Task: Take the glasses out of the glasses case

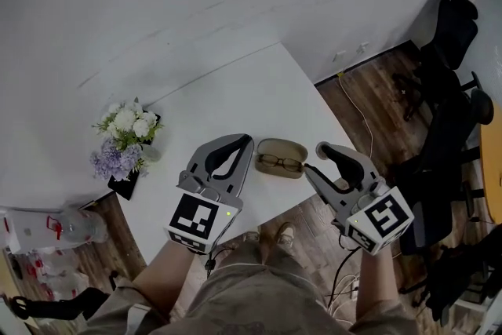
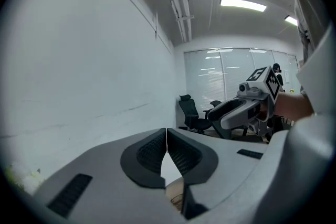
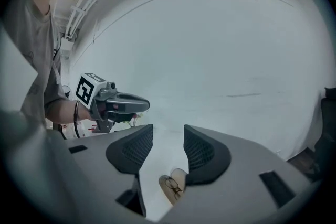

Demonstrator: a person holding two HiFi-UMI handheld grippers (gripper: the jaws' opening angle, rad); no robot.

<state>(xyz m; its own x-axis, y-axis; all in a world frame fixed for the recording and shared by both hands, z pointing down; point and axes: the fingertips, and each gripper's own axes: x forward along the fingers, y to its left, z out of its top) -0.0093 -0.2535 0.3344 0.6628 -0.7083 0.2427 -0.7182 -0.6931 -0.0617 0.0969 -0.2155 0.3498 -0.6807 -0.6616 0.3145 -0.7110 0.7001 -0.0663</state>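
An open tan glasses case lies near the front edge of the white table, with dark-rimmed glasses inside it. My left gripper hovers just left of the case, its jaws shut tip to tip on nothing. My right gripper hangs just right of the case, a little past the table's edge. In the right gripper view its jaws stand open, with the case and glasses below and beyond them. Part of the case peeks under the left jaws.
A bunch of white and purple flowers in a dark pot stands at the table's left corner. Black office chairs and a cable are on the wood floor to the right. A plastic bottle lies lower left.
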